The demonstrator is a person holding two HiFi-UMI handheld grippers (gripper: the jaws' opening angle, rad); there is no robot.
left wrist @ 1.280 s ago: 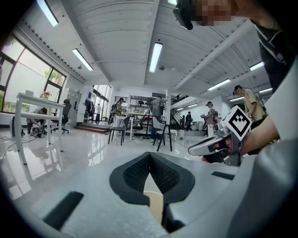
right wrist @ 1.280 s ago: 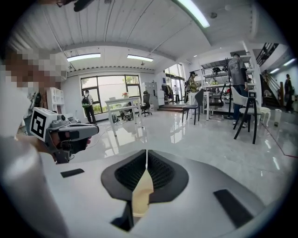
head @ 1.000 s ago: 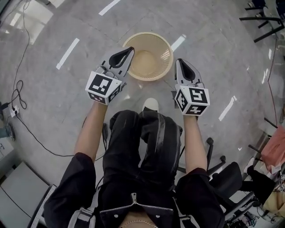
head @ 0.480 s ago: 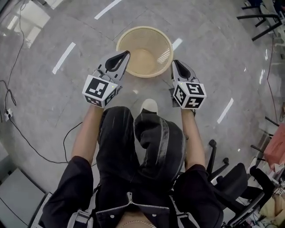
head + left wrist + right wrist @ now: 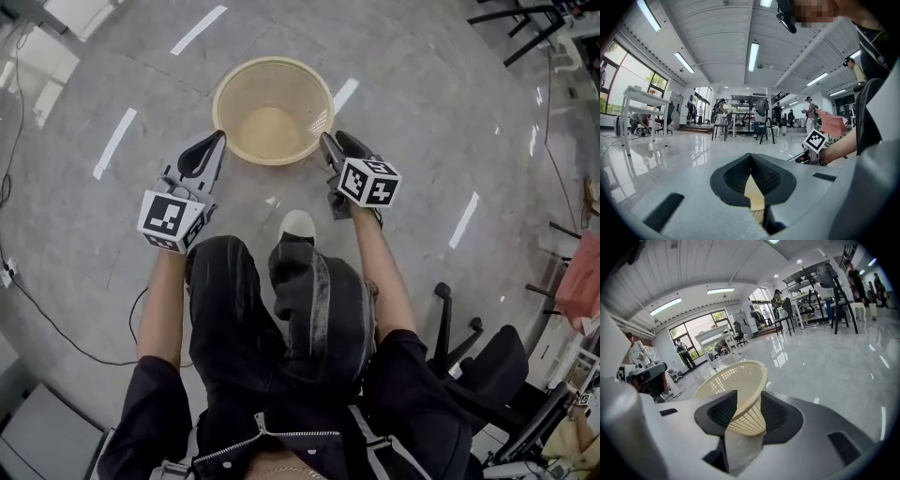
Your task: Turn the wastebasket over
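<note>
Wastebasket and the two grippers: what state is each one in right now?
wastebasket: upright on the floor, mouth up, empty.
left gripper: shut, holding nothing, beside the wastebasket.
right gripper: open, jaws have just been opening, wastebasket's wall between them, not pinched.

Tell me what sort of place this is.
Probably a large open lab or workshop hall, not a home: a polished floor, long strip lights on a high ceiling, and work tables and chairs with people around them.
</note>
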